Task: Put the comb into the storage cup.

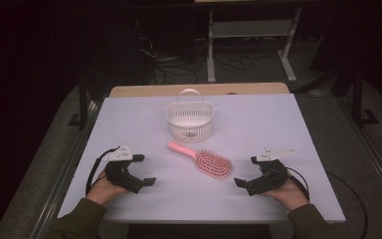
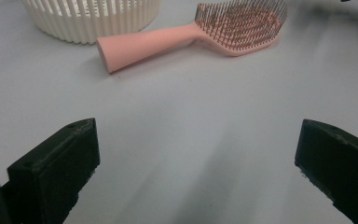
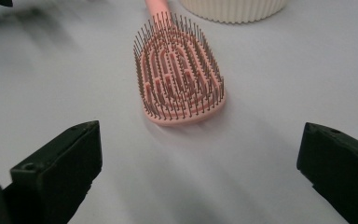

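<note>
From above, both tongs [image 1: 142,170] [image 1: 246,172] gape empty beside a pink hairbrush [image 1: 203,159]; close-ups show its bristles.

The pink hairbrush [image 3: 179,79] is looking like smooth matt plastic with thin dark bristles; the ribbed cream basket [image 2: 91,18] is showing plastic too, and the pale surface [image 1: 258,124] is appearing smooth and matt.

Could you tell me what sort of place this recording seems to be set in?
Probably a lab or workshop set up for recording handling tasks. A pale flat-topped table stands on grey carpet, cables trail across the floor behind it, and a white metal bench frame stands in the dark background.
</note>
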